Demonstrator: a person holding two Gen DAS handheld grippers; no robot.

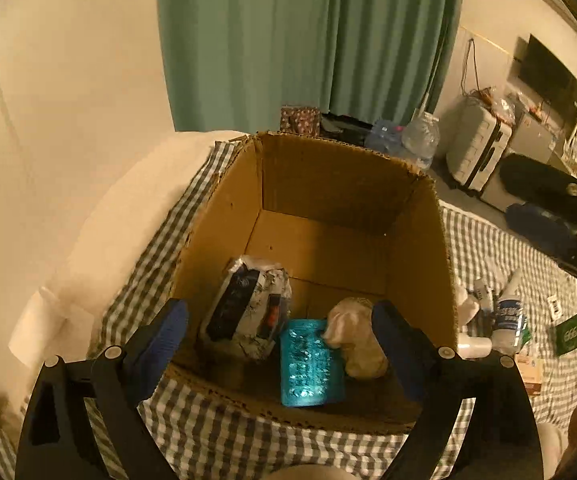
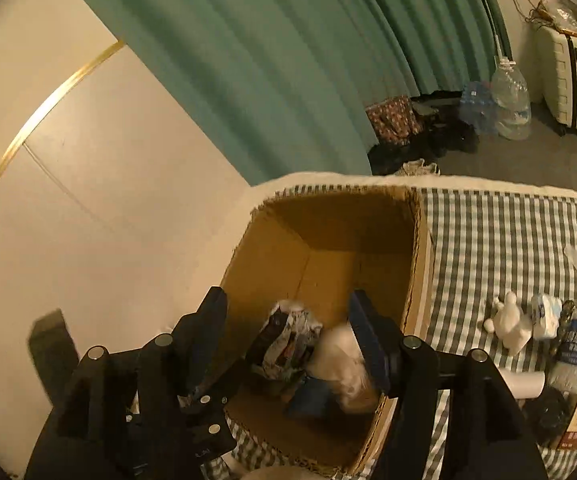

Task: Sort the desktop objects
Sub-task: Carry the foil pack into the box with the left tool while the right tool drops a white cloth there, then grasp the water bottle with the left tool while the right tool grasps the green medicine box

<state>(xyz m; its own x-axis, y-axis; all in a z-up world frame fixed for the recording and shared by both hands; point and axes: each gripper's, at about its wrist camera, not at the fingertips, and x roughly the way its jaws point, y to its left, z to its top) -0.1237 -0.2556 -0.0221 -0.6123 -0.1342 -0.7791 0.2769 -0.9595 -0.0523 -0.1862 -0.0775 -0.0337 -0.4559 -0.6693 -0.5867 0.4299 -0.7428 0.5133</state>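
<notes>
Hovering above an open cardboard box [image 1: 328, 184], the left gripper [image 1: 280, 344] has its blue-padded fingers [image 1: 168, 332] spread wide with nothing between them. The right gripper [image 2: 288, 344] hangs over the same box, its fingers [image 2: 368, 340] also apart and empty.

Three sorted things lie on the box's brown corrugated floor: a crinkly printed packet [image 1: 248, 312], a teal ribbed plastic cup [image 1: 308, 360] on its side, and a soft cream plush toy [image 1: 352, 340], partly hidden behind the left gripper's right-hand finger. In the right wrist view these three are blurred.

The box rests on a grey-and-white checked cloth [image 2: 508, 240]. To its right, still unsorted, stand a small white figurine [image 2: 508, 324], a clear water bottle [image 2: 576, 352] and a green card [image 1: 570, 334]; the things around them are too small to tell.
</notes>
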